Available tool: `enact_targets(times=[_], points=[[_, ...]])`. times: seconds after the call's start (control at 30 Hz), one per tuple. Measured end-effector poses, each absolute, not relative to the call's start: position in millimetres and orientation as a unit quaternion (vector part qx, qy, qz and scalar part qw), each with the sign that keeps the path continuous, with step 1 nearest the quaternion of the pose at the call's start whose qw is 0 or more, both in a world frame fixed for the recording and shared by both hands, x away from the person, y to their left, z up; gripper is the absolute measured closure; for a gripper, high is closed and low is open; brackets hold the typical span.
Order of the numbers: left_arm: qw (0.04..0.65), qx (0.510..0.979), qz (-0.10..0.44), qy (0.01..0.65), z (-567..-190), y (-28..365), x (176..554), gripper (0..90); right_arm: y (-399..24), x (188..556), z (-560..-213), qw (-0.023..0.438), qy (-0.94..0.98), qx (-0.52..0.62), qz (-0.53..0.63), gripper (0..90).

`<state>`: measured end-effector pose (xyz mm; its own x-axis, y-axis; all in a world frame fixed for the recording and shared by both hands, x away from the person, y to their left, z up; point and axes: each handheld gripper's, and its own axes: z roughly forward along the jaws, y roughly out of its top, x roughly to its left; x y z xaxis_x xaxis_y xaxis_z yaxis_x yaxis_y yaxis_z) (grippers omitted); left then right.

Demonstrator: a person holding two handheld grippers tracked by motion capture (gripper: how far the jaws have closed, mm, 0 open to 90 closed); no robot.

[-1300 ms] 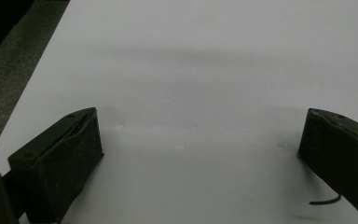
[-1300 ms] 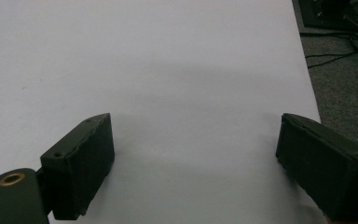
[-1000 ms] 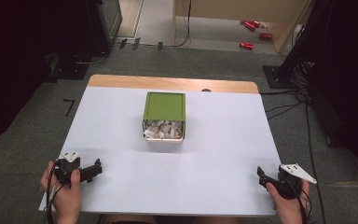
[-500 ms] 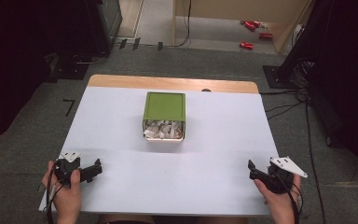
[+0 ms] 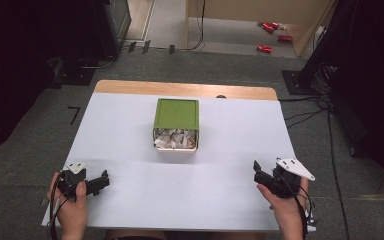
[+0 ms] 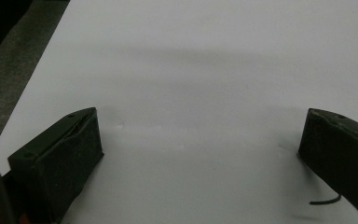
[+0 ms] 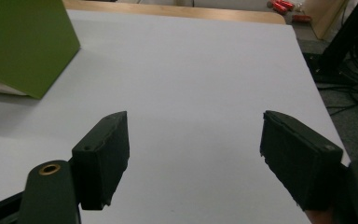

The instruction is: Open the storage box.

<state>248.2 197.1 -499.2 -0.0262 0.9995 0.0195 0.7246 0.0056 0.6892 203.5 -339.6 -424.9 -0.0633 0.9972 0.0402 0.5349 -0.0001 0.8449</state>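
High view, white table [image 5: 130, 140], green box [image 5: 177, 118], grey carpet [image 5: 40, 150]

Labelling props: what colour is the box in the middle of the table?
Olive green square box, shown best in the high view.

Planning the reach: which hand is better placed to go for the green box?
Right: the right hand-held gripper points, jaws open, toward the green box; the left hand-held gripper points sideways.
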Motion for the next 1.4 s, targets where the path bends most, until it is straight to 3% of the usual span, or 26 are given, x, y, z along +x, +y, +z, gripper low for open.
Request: enact_targets(times=[0.23,0.53,0.83,0.93,1.07,1.27,1.4], points=[[0.252,0.651,0.273,0.662,-499,197,248,0.0,-318,211,-417,0.309,0.639,0.593,0.381,24.5],[0.253,0.651,0.272,0.662,-499,197,248,0.0,-279,224,-411,0.297,0.661,0.561,0.399,33.3],[0.253,0.651,0.272,0.662,-499,197,248,0.0,-250,235,-409,0.286,0.664,0.553,0.414,34.7],[0.253,0.65,0.272,0.663,-499,197,248,0.0,-241,238,-409,0.288,0.666,0.548,0.417,37.6],[0.253,0.65,0.272,0.663,-499,197,248,0.0,-230,240,-409,0.293,0.663,0.539,0.428,48.7],[0.253,0.651,0.272,0.663,-499,197,248,0.0,-219,244,-412,0.288,0.67,0.533,0.428,50.8],[0.253,0.651,0.272,0.663,-499,197,248,0.0,-211,248,-417,0.301,0.665,0.523,0.44,57.7]])
